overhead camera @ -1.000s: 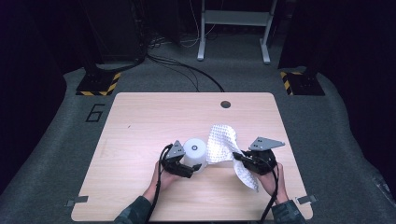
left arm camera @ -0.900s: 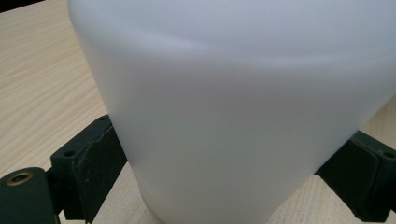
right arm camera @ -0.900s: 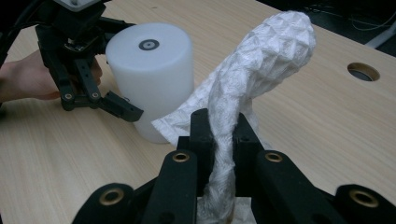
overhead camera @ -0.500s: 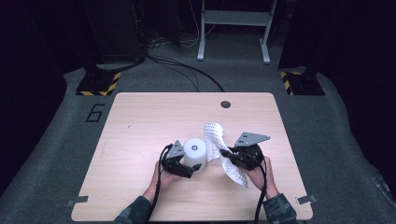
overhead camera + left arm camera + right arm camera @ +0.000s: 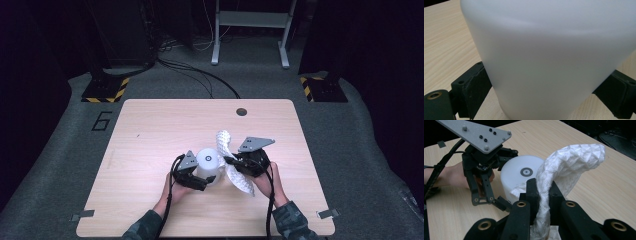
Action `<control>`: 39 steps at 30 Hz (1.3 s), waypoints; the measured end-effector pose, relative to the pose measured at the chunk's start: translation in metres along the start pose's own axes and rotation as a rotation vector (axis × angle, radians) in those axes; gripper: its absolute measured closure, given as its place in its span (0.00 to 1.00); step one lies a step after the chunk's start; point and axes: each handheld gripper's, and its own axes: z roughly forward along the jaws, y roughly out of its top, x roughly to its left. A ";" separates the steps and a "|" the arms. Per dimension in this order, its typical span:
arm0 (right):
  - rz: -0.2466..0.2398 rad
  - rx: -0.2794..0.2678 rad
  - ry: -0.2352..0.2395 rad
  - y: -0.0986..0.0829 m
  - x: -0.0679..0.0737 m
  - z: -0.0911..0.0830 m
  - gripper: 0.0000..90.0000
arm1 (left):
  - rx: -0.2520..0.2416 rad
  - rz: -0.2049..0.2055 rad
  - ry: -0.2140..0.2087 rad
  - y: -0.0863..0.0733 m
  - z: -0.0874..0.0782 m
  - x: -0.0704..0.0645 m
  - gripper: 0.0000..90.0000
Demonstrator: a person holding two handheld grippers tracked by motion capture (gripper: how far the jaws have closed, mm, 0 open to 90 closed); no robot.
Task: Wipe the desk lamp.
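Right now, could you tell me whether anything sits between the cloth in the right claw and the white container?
Nothing visible does. The right claw pinches the white cloth right beside the white container, which the left claw clamps.

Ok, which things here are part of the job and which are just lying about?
In the job:
white tub, clamped by the left tongs
white textured cloth, pinched in the right tongs

Lying about:
floor cables
metal stand
striped floor blocks
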 end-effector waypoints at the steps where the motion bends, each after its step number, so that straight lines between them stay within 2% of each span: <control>1: -0.006 0.003 0.004 0.001 0.000 0.003 0.92 | 0.000 0.004 0.000 0.000 0.000 0.000 0.09; 12: -0.001 0.080 0.012 0.009 -0.002 0.031 0.94 | 0.010 0.007 -0.012 0.000 -0.001 0.001 0.09; 25: 0.020 0.107 -0.008 0.021 -0.006 0.047 0.94 | 0.010 0.008 -0.011 0.000 -0.001 0.001 0.10; 29: 0.001 0.121 -0.012 0.027 -0.004 0.054 0.94 | 0.011 0.011 -0.010 0.000 -0.001 0.001 0.10; 34: -0.024 0.126 0.005 0.033 -0.002 0.064 0.94 | 0.011 0.011 -0.010 0.000 -0.001 0.001 0.10; 35: -0.015 0.122 0.004 0.034 0.000 0.066 0.94 | 0.011 0.011 -0.010 0.000 -0.001 0.001 0.10; 37: -0.042 0.120 0.009 0.037 0.004 0.070 0.94 | 0.010 0.004 -0.009 0.000 -0.001 0.000 0.10; 38: -0.034 0.127 0.015 0.038 0.006 0.071 0.94 | 0.011 0.017 -0.004 0.000 -0.001 0.001 0.10; 39: -0.059 0.124 0.026 0.039 0.006 0.073 0.94 | 0.007 0.011 -0.004 0.000 0.000 0.000 0.10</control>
